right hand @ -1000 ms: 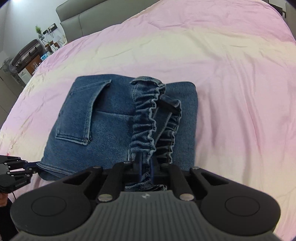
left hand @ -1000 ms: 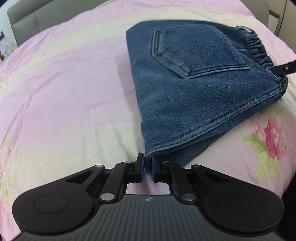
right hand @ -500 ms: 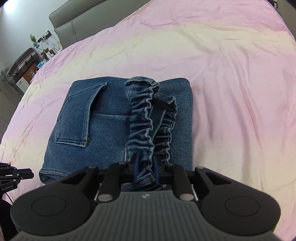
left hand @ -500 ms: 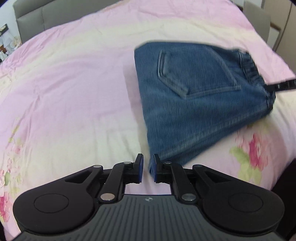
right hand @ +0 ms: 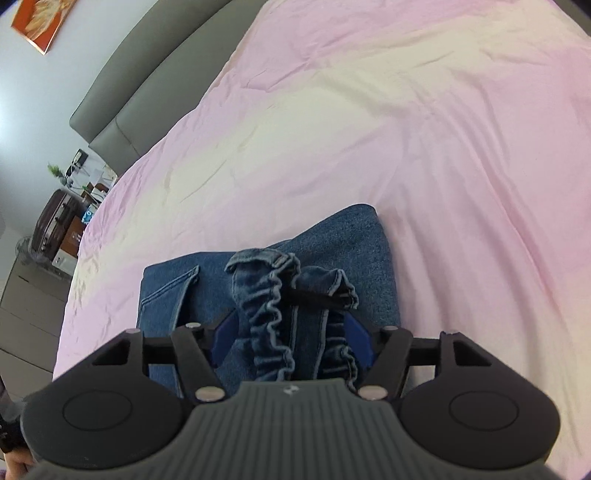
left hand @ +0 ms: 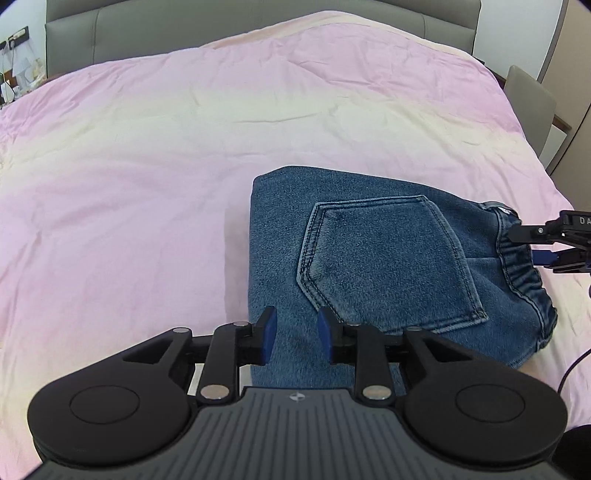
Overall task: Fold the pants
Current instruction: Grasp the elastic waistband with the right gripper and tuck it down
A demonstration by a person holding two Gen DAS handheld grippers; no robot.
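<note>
Releasing folded pants (left hand: 369,258) on bed (left hand: 147,147): left gripper (left hand: 293,334) opening, nothing pinched; right gripper (right hand: 288,343) opening around waistband (right hand: 266,317), pads clear; lift straight off, avoid snagging elastic

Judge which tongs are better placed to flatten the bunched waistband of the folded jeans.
Right. The right tongs, jaws opening, straddle the ruffled waistband at the jeans' end. The left tongs, also opening, sit at the opposite folded corner, away from it.

The pants (left hand: 384,258) were mid-blue denim with paler stitching round the pocket (left hand: 388,258); the bedsheet (left hand: 147,147) was pink, fading into cream bands; the headboard (left hand: 258,29) was grey; each claw was black with blue pads (left hand: 267,328).
</note>
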